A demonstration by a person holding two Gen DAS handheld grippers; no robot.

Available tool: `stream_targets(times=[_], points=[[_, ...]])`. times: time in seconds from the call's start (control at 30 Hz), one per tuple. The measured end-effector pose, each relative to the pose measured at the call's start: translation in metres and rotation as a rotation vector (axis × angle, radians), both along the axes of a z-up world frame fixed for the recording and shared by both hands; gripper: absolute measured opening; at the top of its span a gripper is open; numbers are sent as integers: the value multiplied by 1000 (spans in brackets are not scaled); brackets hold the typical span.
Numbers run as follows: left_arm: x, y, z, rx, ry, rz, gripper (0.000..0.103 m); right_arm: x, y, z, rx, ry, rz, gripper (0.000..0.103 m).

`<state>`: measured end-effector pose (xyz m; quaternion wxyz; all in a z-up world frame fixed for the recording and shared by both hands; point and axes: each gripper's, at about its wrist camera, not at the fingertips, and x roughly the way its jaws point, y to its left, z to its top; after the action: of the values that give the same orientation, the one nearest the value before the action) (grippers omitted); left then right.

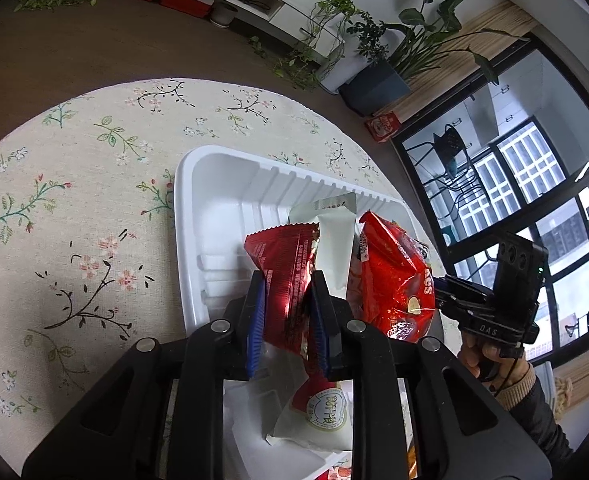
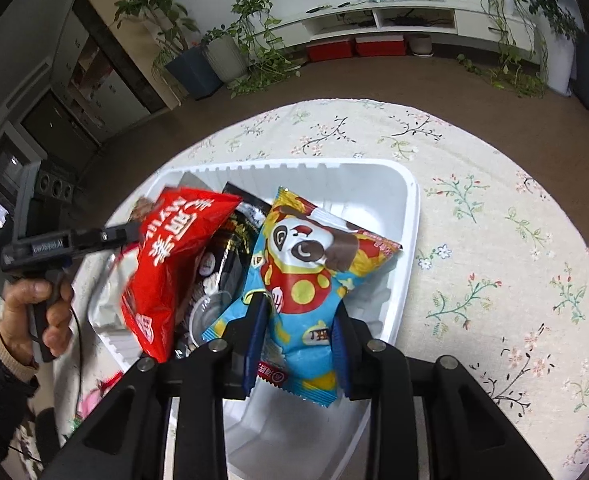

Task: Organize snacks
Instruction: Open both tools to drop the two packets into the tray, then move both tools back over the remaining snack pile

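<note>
1. Snacks sit in and over the white tray point(image 1: 198, 200) on the floral tablecloth point(image 1: 74, 200); a black packet point(image 2: 234, 248) and a pale pouch point(image 1: 334, 256) stand inside it.
2. The left gripper point(image 1: 286, 320) is clamped on a dark red packet point(image 1: 282, 272), held upright above the tray floor.
3. The right gripper point(image 2: 298, 336) has its blue pads against the sides of a panda-print packet point(image 2: 306, 280), also over the tray.
4. Risk: the glossy film looks slippery, so a packet could slide out and fall askew.
5. Risk: the big red bag point(image 2: 166, 272) leans between both tools; either hand could knock it over the rim.
</note>
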<state>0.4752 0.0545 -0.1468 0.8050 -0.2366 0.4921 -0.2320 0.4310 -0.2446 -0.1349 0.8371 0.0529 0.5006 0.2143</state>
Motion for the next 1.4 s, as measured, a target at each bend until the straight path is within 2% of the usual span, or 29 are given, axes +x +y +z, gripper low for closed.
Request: stream_targets(times=[0.1,0.27,0.4,0.57,0.63,0.7,0.77,0.83,1.13,1.27,1.4], points=[[0,1,0,6,-4,13,29,-6,12,1,-62,-19,28,42],[-5,-4,5,6,-26,16,51,-15,22,5,-116,-48,39,55],[-7,-9,9,8,-36,22,61,-22,22,9,-147,-69,33,59],[-12,-5,13,-3,-49,52,74,-31,15,20,-129,-91,-2,69],[-16,-2,17,-6,-58,59,75,-34,12,24,-119,-101,-10,70],[-22,1,22,-10,-70,61,83,-40,9,31,-106,-118,-25,74],[-31,5,31,-14,-95,63,96,-49,4,38,-74,-137,-41,80],[-41,9,40,-13,-121,70,96,-57,-1,45,-50,-154,-60,83],[-106,18,66,18,-236,61,102,-102,-5,62,1,-186,-77,83],[-145,22,75,25,-278,52,102,-130,-2,64,24,-187,-75,83],[-193,18,88,73,-374,65,102,-164,1,62,61,-188,-79,83]])
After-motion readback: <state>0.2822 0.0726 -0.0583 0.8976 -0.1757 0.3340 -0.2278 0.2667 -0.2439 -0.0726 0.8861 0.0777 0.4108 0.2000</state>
